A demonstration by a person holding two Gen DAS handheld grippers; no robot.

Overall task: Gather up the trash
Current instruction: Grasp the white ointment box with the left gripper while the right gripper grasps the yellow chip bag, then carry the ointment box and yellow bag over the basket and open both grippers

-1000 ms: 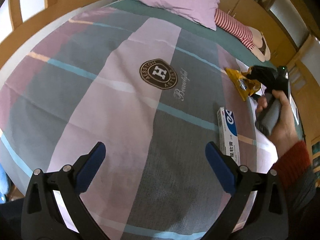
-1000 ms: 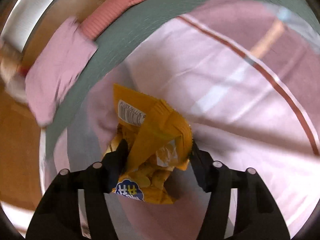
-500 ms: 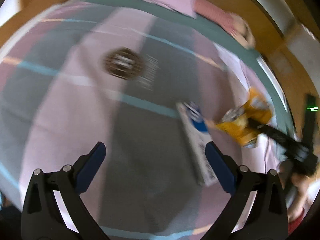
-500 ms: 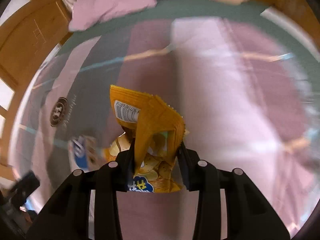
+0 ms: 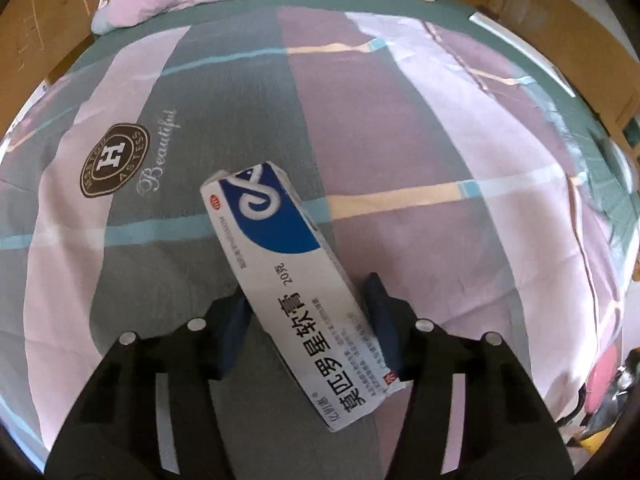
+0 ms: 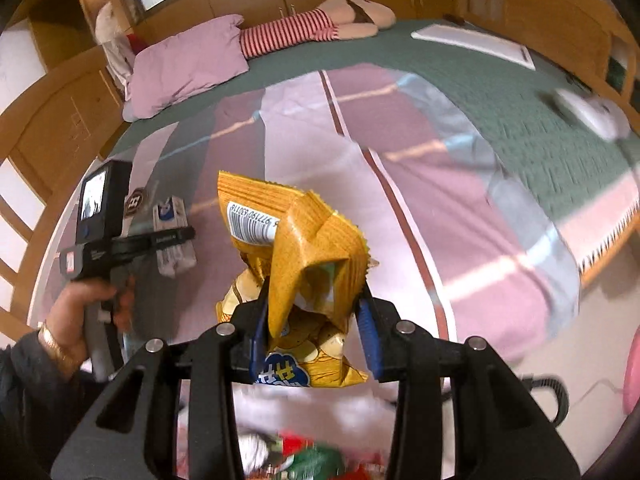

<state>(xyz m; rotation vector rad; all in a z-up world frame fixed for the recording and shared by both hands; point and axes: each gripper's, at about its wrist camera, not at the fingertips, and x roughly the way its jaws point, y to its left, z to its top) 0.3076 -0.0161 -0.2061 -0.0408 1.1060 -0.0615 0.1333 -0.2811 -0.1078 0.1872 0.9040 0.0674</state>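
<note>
**Both tools at the trash on the bed**

The left tool [image 5: 306, 320] is closing, the white and blue ointment box [image 5: 288, 276] between its pads, on the striped bed cover [image 5: 420, 140]. The right tool [image 6: 314, 320] grasps the yellow chip bag [image 6: 304, 264], lifted, the box lying at its 10 o'clock.

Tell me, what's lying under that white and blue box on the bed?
Under the white and blue box only the patchwork bedspread shows, grey and pink patches around it. The spot directly beneath the box is covered, so anything flat hidden there cannot be seen.
</note>
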